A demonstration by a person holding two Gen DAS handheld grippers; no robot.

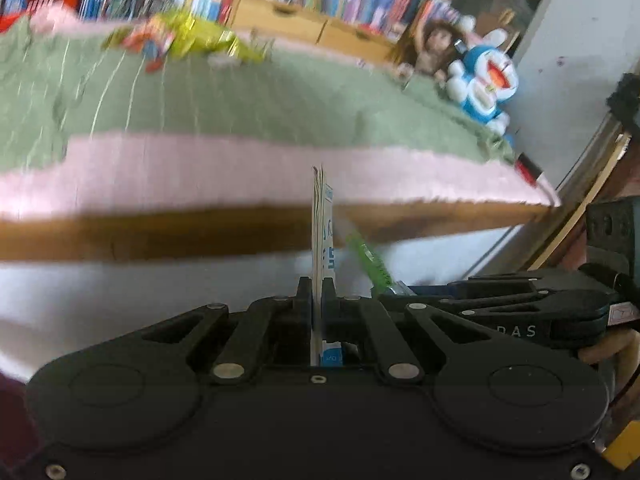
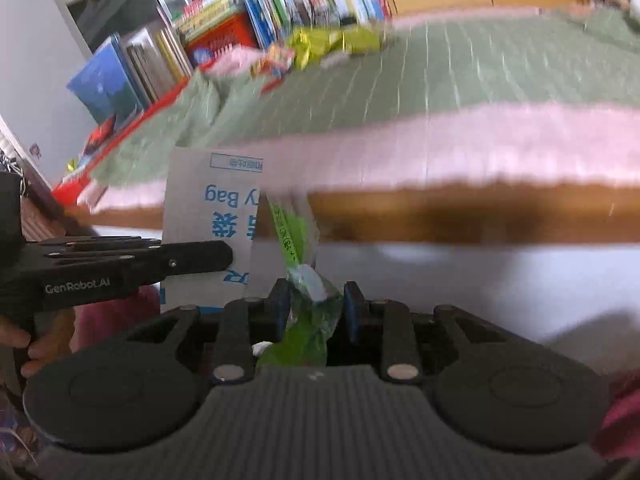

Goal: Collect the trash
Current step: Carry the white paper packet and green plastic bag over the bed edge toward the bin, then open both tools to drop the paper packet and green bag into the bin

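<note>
My left gripper (image 1: 317, 286) is shut on the edge of a grey paper bag with blue print (image 1: 322, 224), seen edge-on in the left wrist view and flat-on as the paper bag (image 2: 208, 216) in the right wrist view. My right gripper (image 2: 316, 294) is shut on a crumpled green plastic wrapper (image 2: 304, 276), held right beside the bag. That green wrapper (image 1: 368, 260) also shows in the left wrist view, with the right gripper's body (image 1: 520, 304) to the right. More wrappers, yellow-green and red (image 1: 180, 38), lie far back on the bed; the same wrappers (image 2: 320, 46) show in the right wrist view.
A bed with a green quilt (image 1: 240, 100), pink sheet and wooden frame (image 1: 200, 236) fills the middle. Bookshelves line the back wall. A doll and a blue cat plush (image 1: 484, 80) sit at the bed's right end. A hand (image 2: 36, 344) holds the left gripper.
</note>
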